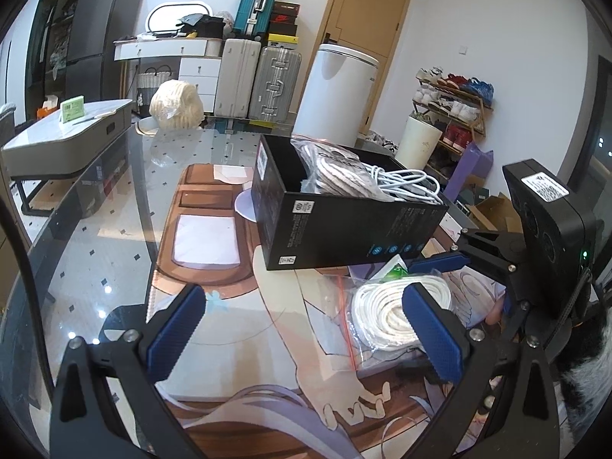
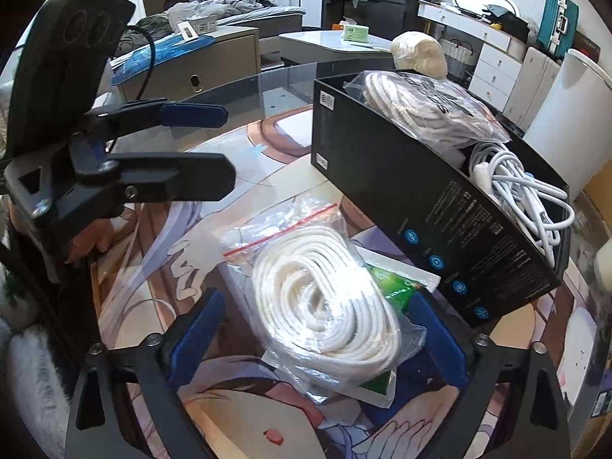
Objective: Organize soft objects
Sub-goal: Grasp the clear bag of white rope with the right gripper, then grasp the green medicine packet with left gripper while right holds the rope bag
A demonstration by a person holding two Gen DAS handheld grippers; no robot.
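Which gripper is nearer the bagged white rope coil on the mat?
Right. The right gripper straddles the bagged rope coil, jaws open; the left gripper hovers beside it.

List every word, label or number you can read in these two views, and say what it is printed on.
None can be read for certain.
Black box: side print and white sticker too small.
Right gripper's white label: blurred.
Green packet: print blurred.
Green card on the far table: illegible.
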